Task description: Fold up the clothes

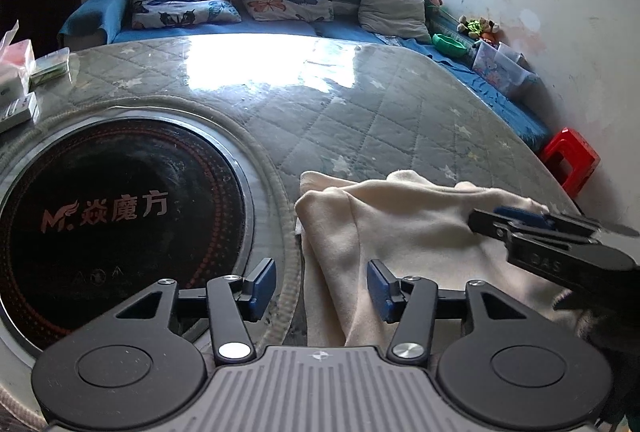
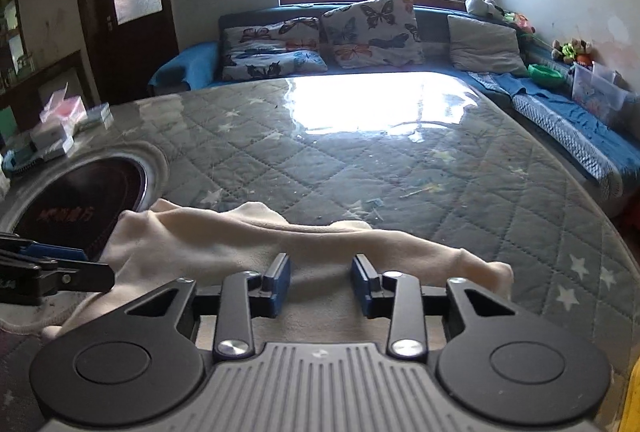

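A cream fleece garment (image 1: 408,232) lies bunched near the front edge of a quilted grey table (image 1: 360,119). My left gripper (image 1: 322,290) is open, hovering over the garment's left edge, with nothing between its blue pads. In the right wrist view the same cream garment (image 2: 224,244) stretches across the front, and my right gripper (image 2: 320,284) stands open just above its middle. Entering the left wrist view from the right, the right gripper (image 1: 516,220) hangs over the cloth. The left gripper (image 2: 48,260) shows at the left edge of the right wrist view.
A round black heater plate (image 1: 116,220) is set into the table to the left of the garment. Small boxes (image 2: 60,127) sit at the table's far left. A blue sofa with butterfly cushions (image 2: 368,31) runs behind, and a red stool (image 1: 568,159) stands at the right.
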`<state>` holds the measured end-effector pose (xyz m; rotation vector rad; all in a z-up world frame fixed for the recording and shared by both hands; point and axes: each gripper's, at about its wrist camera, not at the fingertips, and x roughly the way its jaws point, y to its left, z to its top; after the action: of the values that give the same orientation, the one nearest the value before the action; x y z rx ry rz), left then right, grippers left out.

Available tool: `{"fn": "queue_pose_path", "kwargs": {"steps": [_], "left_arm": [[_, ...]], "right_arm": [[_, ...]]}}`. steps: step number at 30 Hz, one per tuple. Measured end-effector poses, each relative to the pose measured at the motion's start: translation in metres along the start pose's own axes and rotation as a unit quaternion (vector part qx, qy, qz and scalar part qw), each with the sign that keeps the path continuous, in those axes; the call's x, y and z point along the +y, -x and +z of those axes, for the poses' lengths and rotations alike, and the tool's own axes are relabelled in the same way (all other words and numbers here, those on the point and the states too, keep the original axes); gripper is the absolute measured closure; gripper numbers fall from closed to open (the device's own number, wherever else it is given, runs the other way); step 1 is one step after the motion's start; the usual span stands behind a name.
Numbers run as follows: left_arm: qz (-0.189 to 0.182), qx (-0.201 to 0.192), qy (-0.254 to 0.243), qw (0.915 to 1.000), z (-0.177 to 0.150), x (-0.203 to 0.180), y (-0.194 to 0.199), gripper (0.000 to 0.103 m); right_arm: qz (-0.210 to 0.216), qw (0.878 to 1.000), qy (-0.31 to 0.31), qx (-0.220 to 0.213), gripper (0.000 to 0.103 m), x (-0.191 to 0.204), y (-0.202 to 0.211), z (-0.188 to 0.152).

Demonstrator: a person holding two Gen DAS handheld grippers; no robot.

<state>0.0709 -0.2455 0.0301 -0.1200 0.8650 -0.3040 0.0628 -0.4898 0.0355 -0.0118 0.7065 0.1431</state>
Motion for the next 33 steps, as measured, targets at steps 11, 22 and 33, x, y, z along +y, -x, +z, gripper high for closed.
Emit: {"fn": "queue_pose_path", "kwargs": {"steps": [11, 22, 33], "left_arm": [[0.009, -0.004, -0.021, 0.9997, -0.002, -0.004, -0.003, 0.046], [0.010, -0.014, -0.031, 0.9994, -0.008, -0.007, 0.010, 0.042], [0.010, -0.014, -0.051, 0.9986, -0.026, -0.013, 0.018, 0.041]], "right_arm": [[0.003, 1.000, -0.006, 0.006, 0.064, 0.006, -0.020, 0.010], [0.012, 1.000, 0.018, 0.001, 0.064, 0.014, 0.010, 0.003], [0.041, 0.999, 0.034, 0.002, 0.064, 0.032, 0.055, -0.039]]}}
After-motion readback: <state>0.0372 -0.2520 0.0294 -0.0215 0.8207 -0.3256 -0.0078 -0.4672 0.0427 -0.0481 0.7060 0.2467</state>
